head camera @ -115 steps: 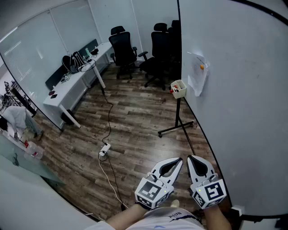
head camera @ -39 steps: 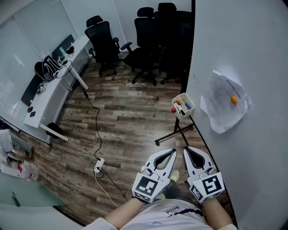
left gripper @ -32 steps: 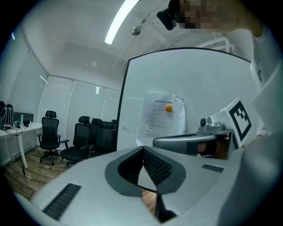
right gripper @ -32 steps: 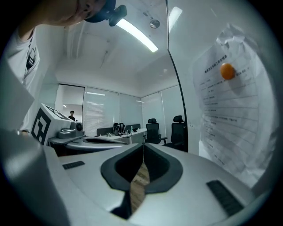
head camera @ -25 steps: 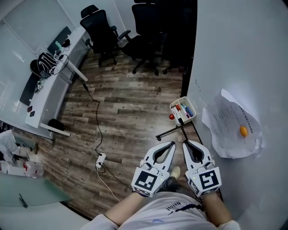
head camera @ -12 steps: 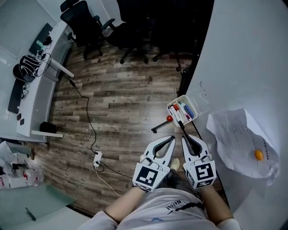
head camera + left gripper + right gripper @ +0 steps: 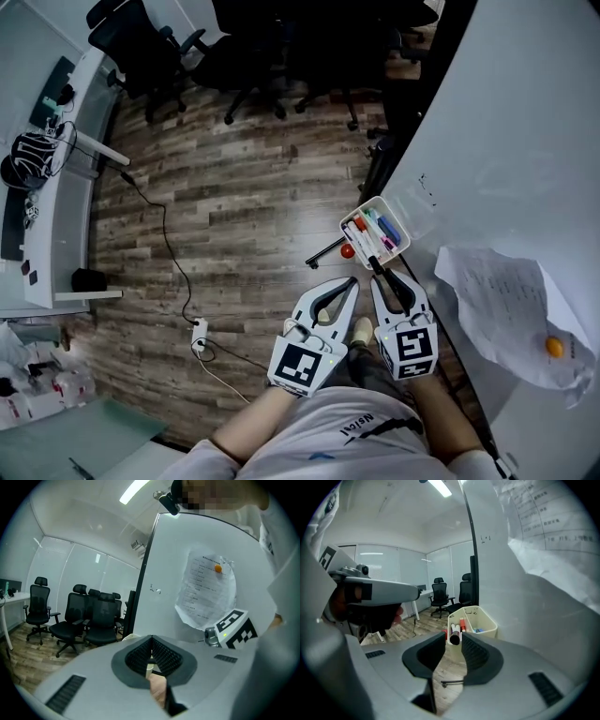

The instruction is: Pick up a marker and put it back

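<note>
A wood-plank floor (image 7: 234, 216) fills most of the head view, with a whiteboard (image 7: 525, 141) rising along the 3 o'clock side. Black office chairs (image 7: 141, 47) stand at 11 to 12 o'clock, and a white tabletop (image 7: 47, 216) runs along 9 o'clock. A power strip (image 7: 199, 331) lies on the boards on its cable. A sheet of paper (image 7: 506, 314) hangs on the whiteboard at 4 o'clock, pinned by an orange magnet (image 7: 555, 346).

A cream tray (image 7: 354, 212) on the board's edge holds several coloured markers. It sits at 12 o'clock from both tongs, which are side by side low in the head view.

The left tongs (image 7: 351, 281) are clenched tip to tip on nothing. The right tongs (image 7: 392, 279) are opening just below the tray. In the right gripper view the dark end of a marker (image 7: 454, 639) stands between their tips. This marker rests in the tray, and the pads do not seem to press on it.
</note>
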`<state>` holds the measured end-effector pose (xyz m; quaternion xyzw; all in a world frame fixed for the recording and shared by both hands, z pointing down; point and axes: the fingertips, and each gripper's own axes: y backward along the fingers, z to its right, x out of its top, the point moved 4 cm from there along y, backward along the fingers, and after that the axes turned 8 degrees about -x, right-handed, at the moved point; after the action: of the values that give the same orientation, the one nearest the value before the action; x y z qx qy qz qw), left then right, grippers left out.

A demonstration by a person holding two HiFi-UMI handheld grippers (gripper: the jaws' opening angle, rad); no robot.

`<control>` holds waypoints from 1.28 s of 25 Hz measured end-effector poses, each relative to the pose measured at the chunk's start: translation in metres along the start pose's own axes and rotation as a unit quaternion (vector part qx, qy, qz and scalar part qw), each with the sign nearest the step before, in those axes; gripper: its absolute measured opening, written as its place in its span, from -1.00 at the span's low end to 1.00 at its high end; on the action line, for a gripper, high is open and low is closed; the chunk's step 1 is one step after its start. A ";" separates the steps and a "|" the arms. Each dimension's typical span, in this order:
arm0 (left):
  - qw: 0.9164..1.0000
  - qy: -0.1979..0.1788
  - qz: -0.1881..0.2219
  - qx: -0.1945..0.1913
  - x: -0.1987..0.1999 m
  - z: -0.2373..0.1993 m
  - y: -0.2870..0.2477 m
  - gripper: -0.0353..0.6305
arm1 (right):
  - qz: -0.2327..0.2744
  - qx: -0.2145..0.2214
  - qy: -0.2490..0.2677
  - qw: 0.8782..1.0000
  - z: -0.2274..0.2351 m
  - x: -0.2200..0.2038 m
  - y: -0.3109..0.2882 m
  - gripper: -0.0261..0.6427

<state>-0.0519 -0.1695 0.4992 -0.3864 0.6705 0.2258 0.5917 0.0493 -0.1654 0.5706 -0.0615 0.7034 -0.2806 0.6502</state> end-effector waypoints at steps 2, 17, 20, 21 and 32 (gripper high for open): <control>1.000 0.001 -0.004 -0.004 -0.002 -0.004 -0.002 -0.86 | -0.004 -0.004 0.001 1.000 0.000 -0.002 -0.005 -0.62; 0.999 0.022 -0.029 -0.016 -0.015 -0.022 -0.008 -0.86 | -0.015 -0.052 0.042 0.998 -0.004 -0.004 -0.019 -0.67; 1.000 0.014 -0.021 -0.016 -0.014 -0.021 -0.010 -0.86 | -0.019 -0.052 0.054 0.997 -0.004 -0.008 -0.019 -0.70; 1.000 0.016 -0.022 -0.015 -0.014 -0.020 -0.010 -0.86 | -0.021 -0.051 0.054 0.997 -0.004 -0.009 -0.019 -0.70; 1.000 0.004 -0.012 -0.005 -0.001 -0.011 -0.001 -0.86 | 0.010 -0.040 0.035 0.999 -0.002 0.017 0.002 -0.71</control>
<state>-0.0573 -0.1782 0.5023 -0.3980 0.6669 0.2205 0.5900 0.0460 -0.1707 0.5543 -0.0704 0.7372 -0.2475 0.6248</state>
